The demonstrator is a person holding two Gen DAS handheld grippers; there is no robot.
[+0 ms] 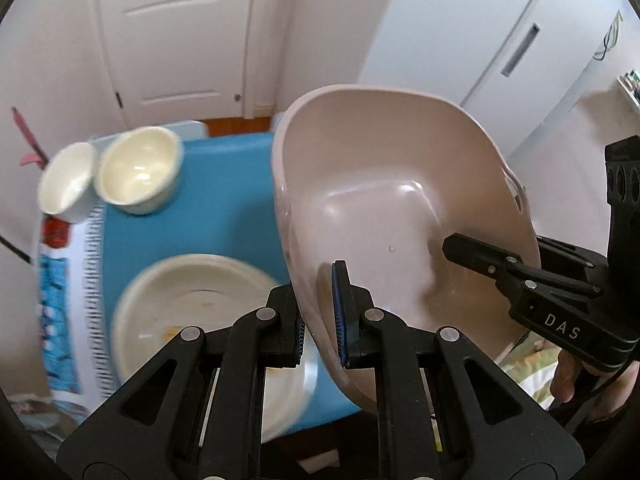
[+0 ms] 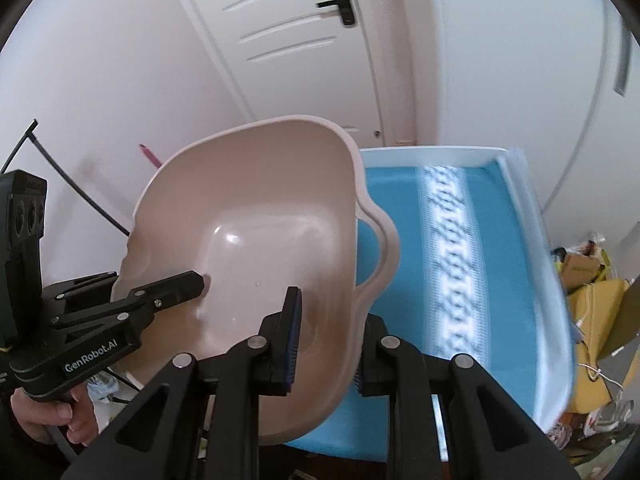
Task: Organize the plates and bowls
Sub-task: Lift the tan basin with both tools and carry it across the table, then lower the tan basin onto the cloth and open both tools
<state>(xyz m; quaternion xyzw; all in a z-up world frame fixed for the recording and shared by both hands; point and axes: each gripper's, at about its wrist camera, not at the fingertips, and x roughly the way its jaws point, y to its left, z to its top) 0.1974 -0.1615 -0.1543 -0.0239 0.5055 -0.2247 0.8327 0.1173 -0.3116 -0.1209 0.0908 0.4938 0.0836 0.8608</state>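
Pink basin (image 1: 400, 184) held tilted above the blue-clothed worktop (image 1: 224, 200); left tool (image 1: 322, 316) and right tool (image 2: 326, 344) each clamp opposite rims. Plate (image 1: 192, 296) partly hidden; two bowls (image 1: 136, 172) blurred.

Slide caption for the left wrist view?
Both tongs grip a beige basin above two bowls and a plate.

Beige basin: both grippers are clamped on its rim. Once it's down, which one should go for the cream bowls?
Left, probably. In the left wrist view the two cream bowls and the plate lie on the left gripper's side of the basin. The right gripper faces bare blue cloth.
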